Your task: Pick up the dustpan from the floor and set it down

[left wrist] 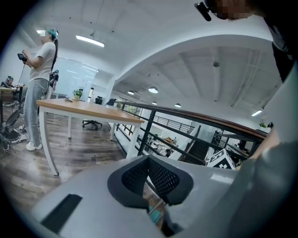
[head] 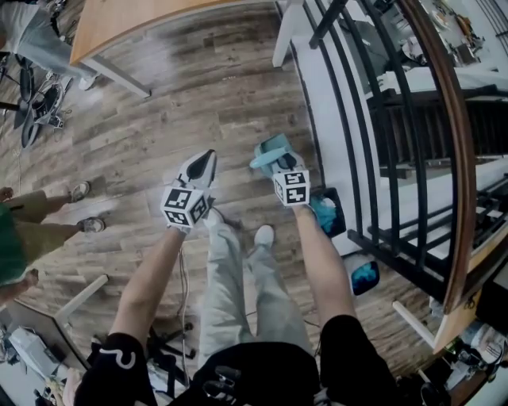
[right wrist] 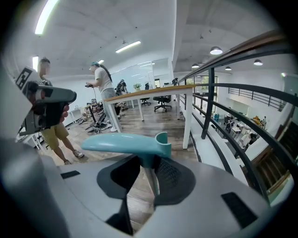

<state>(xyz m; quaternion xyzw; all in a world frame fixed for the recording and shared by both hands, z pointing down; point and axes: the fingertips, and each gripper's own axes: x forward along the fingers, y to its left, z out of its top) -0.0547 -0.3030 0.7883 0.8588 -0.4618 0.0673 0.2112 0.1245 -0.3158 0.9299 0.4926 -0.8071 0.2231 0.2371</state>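
Note:
The dustpan shows only as a teal handle (right wrist: 125, 142) with a hooked end. Its thin stem runs down between the jaws of my right gripper (right wrist: 148, 169), and both pads press on it. In the head view the same teal handle (head: 267, 152) sticks out at the tip of the right gripper (head: 274, 162), above the wood floor. The pan itself is hidden. My left gripper (head: 205, 165) hangs beside it to the left, jaws together with nothing in them. In its own view the left gripper (left wrist: 149, 175) shows its mesh pads meeting.
A black railing (head: 444, 158) with a wooden top rail runs along the right, over a stairwell. A teal object (head: 325, 212) lies at its foot. A wooden table (head: 143, 24) stands ahead. One person (head: 32, 214) stands at the left, another (right wrist: 100, 88) further off.

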